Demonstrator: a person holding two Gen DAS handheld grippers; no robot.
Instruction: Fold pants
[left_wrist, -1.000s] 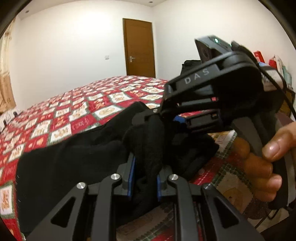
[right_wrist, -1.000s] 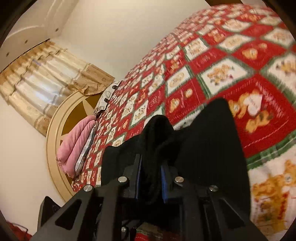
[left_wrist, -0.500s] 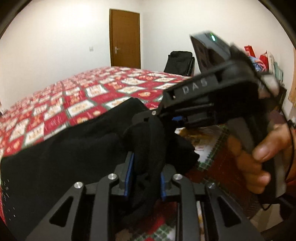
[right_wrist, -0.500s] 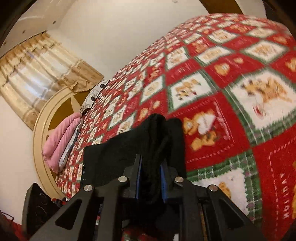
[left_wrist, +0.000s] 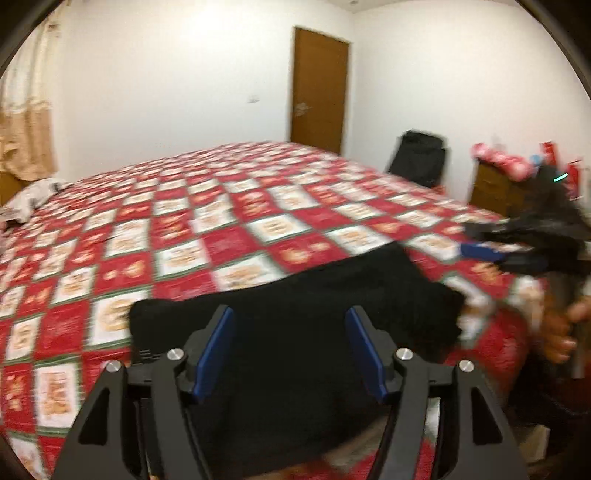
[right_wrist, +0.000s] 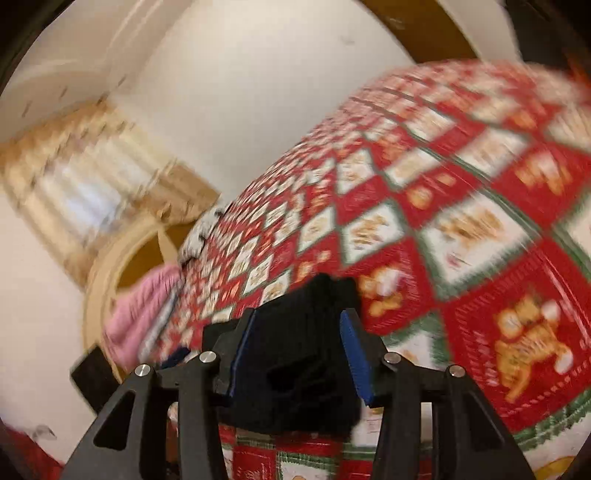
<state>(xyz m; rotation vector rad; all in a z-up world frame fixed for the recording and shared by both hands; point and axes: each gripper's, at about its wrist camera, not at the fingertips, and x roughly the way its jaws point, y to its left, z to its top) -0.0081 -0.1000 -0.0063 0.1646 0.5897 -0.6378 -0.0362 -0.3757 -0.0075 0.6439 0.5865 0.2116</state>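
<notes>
1. Looking down my left claw (left_wrist: 291, 354), both blue pads (left_wrist: 216, 352) are spread wide apart with nothing pinched between them.
2. Just past them, the black pants (left_wrist: 314, 306) lie in a folded slab across the lower middle of the frame, on the red and white checkered bedspread (left_wrist: 229, 243).
3. My right claw (right_wrist: 297, 354) is spread too, jaws apart and holding nothing; the dark pants fill the gap between its fingers in the lower centre of that view.
4. At the right edge of the left view, my right hand (left_wrist: 561, 332) holds that other claw, blurry.
5. Further back, a black chair (left_wrist: 419, 157) sits past the bed's far corner, and a brown door (left_wrist: 319, 90) is at upper centre.
6. In the right view, a pink pillow (right_wrist: 142, 314) sits at the left, with beige curtains (right_wrist: 85, 188) above it.
</notes>
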